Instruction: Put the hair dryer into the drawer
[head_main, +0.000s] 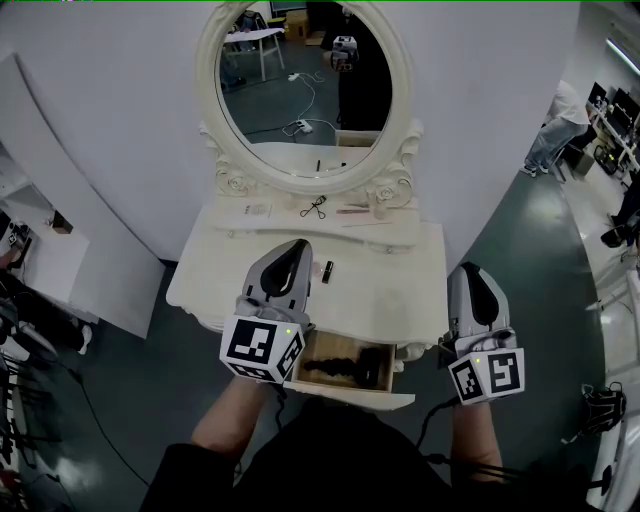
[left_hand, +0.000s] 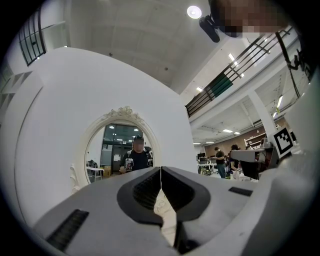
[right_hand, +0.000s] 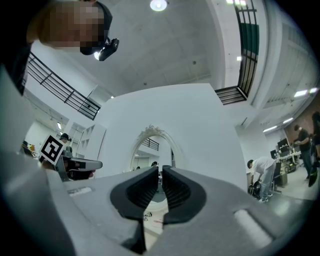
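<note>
We see the hair dryer (head_main: 338, 371), a black shape, lying flat on the bottom of the drawer (head_main: 372, 398) with its length running from side to side. The drawer stands pulled well out from the front of the white dressing table (head_main: 400, 290) (pale wood inside, white front panel nearest us).

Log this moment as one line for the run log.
hair dryer: lying in open drawer | left claw: shut, empty | right claw: slightly open, empty
</note>
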